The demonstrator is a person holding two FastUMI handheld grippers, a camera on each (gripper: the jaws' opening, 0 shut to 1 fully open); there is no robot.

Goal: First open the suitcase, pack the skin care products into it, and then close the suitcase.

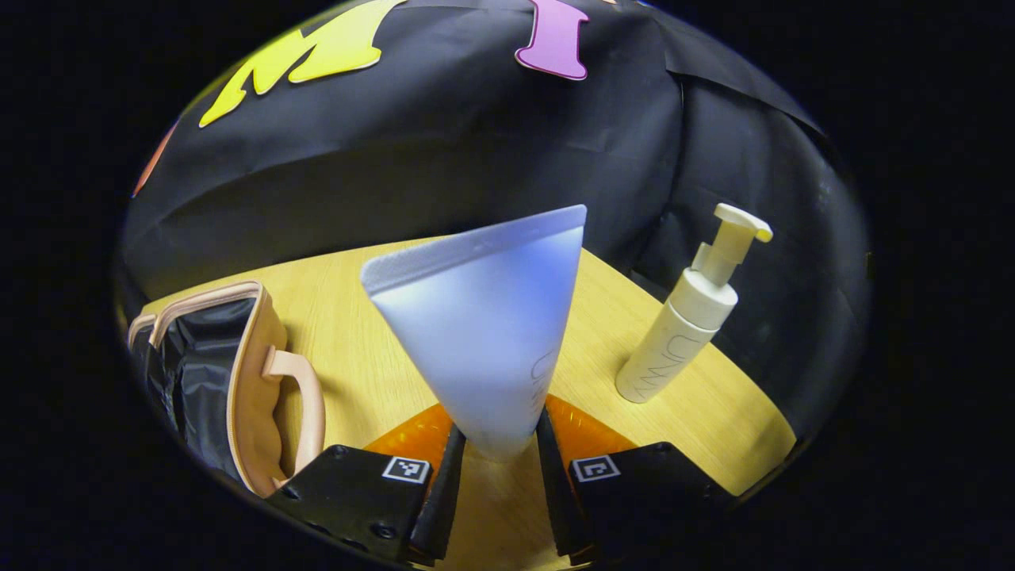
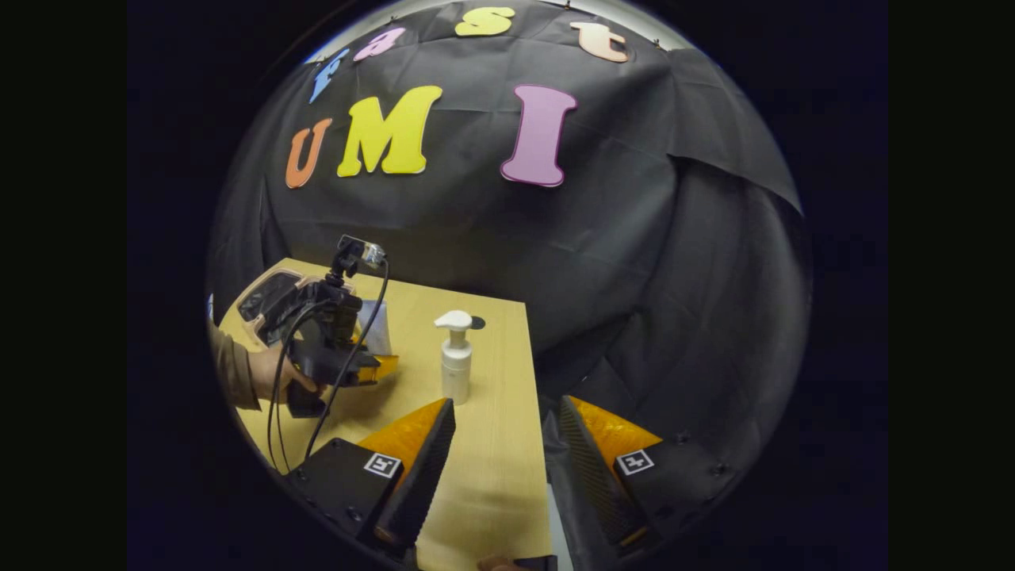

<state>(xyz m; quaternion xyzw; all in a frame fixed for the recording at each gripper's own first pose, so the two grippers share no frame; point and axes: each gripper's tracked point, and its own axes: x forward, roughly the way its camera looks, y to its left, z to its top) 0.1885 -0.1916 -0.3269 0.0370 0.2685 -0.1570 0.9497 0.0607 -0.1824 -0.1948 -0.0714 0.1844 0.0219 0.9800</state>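
Grippers: two; the left gripper (image 1: 499, 456) clamps both fingers on the narrow end of the tube; the right gripper (image 2: 501, 444) hangs with jaws spread wide over the table's right edge, holding nothing
Tube: one pale, matte squeeze tube (image 1: 484, 333), flat crimped end up, lifted above the table
Pump bottle: one cream cylinder (image 1: 686, 317) with pump head, upright on the table, right of the tube
Suitcase: one (image 1: 238, 381), open at far left; peach shell and handle, dark lining
Hand: one (image 2: 273, 373), holding the left gripper
Table: light wood grain (image 1: 698, 420); black cloth wall behind
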